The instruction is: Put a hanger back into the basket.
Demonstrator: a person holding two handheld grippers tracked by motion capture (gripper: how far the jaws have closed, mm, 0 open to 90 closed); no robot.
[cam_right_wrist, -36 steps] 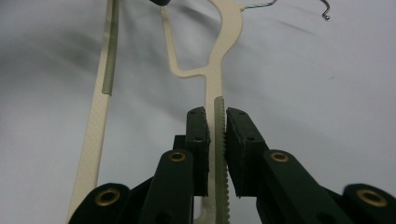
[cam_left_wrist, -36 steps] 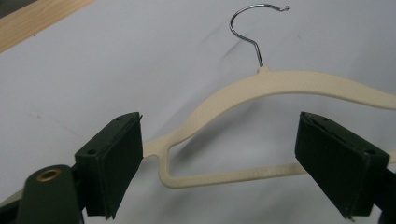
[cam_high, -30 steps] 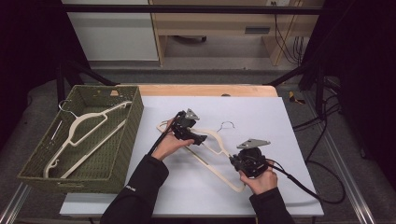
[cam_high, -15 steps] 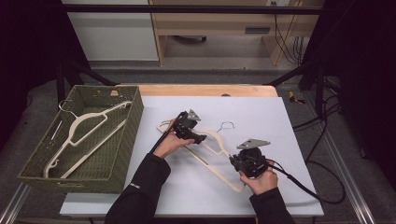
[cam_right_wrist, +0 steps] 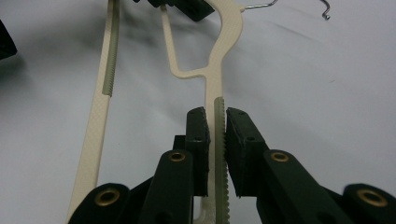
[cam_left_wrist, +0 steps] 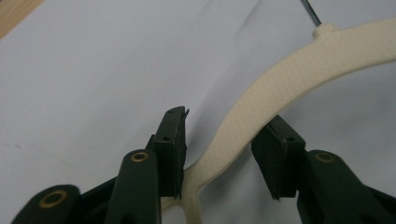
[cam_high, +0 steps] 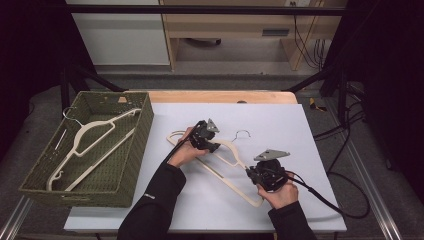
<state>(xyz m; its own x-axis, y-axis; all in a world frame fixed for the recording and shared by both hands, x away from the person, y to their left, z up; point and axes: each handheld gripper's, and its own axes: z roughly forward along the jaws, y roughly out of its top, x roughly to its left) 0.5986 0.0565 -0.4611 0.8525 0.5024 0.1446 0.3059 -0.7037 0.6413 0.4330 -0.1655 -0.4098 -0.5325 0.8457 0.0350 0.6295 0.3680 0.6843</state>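
Between the earlier frames and this moment, both hands and the cream hanger [cam_high: 220,165] kept nearly the same places on the white table [cam_high: 280,125]; the visible change was at the left gripper [cam_high: 204,136], whose jaws had just been closing with the hanger's curved shoulder between them.

In the left gripper view, the cream shoulder [cam_left_wrist: 261,107] ran between the two black pads. The left-hand pad touched it low down; the right-hand pad stood just clear of it. The jaws were therefore partly spread and not yet pinching.

The right gripper [cam_high: 267,175] was pressed together on the hanger's other arm. In the right gripper view, both pads clamped a thin cream bar with a grey toothed strip [cam_right_wrist: 217,140].

The hanger lay flat near the middle of the table, its metal hook [cam_high: 242,134] pointing away from the person, the left gripper near its neck and the right gripper near its lower end.

A green woven basket [cam_high: 45,175] stood at the table's left edge, well apart. A second cream hanger [cam_high: 90,145] lay inside it.
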